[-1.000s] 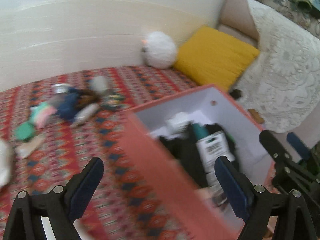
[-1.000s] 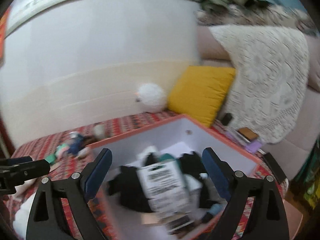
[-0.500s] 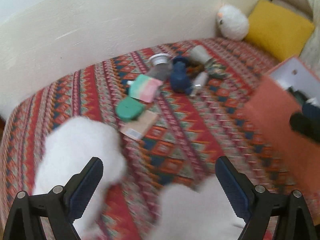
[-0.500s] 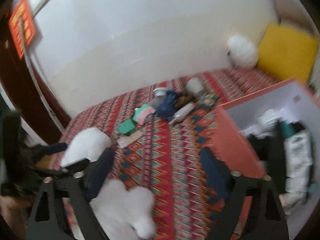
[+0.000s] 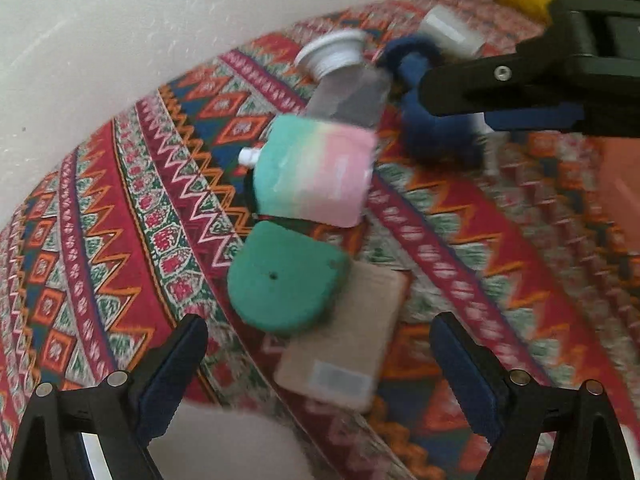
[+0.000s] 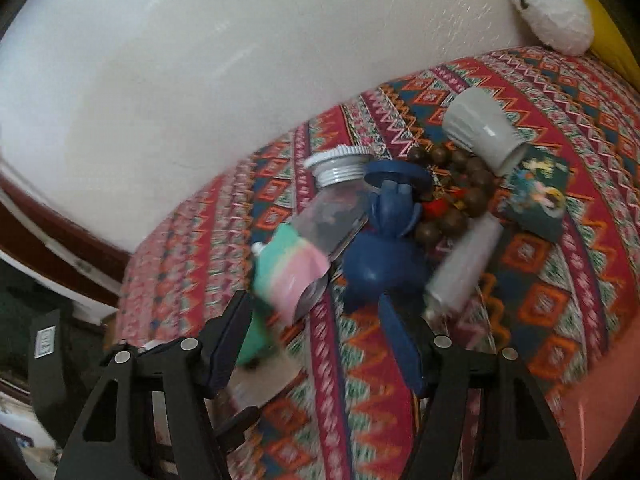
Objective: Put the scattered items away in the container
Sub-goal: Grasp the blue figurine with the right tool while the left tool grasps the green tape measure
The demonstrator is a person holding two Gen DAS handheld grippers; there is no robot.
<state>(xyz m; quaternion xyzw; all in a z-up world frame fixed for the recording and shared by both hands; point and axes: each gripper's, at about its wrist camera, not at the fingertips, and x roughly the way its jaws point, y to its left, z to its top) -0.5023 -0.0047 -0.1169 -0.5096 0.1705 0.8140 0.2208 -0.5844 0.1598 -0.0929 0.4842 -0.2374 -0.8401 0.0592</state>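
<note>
My left tool (image 5: 318, 354) hangs with its fingers spread wide apart and nothing between them, over a red patterned rug (image 5: 120, 240). Just ahead of it lies a green rounded case (image 5: 282, 280), partly resting on a tan flat packet (image 5: 348, 340). Past those is a mint-and-pink pouch (image 5: 316, 170) with a white spout, then a clear jar (image 5: 348, 94) lying on its side with a grey threaded neck. To the far right of that, a dark blue plastic item (image 5: 432, 136) sits partly hidden behind my right tool, which crosses the upper right of the left view.

My right tool (image 6: 320, 340) is also spread apart and empty. The blue item lies just ahead of its right finger, with a pale tube (image 6: 464, 264) beside it. Further off are brown wooden beads (image 6: 452, 200), a grey cup (image 6: 480, 136) on its side, and a dark floral card (image 6: 536, 196). A white fluffy toy (image 6: 548, 12) sits by the wall far ahead.

Of the container I see only an orange edge (image 6: 600, 420) at the right tool's lower right.

Half a second ago both tools were further back from the pile, and the box was in fuller view. Motion blur makes any print unreadable.
</note>
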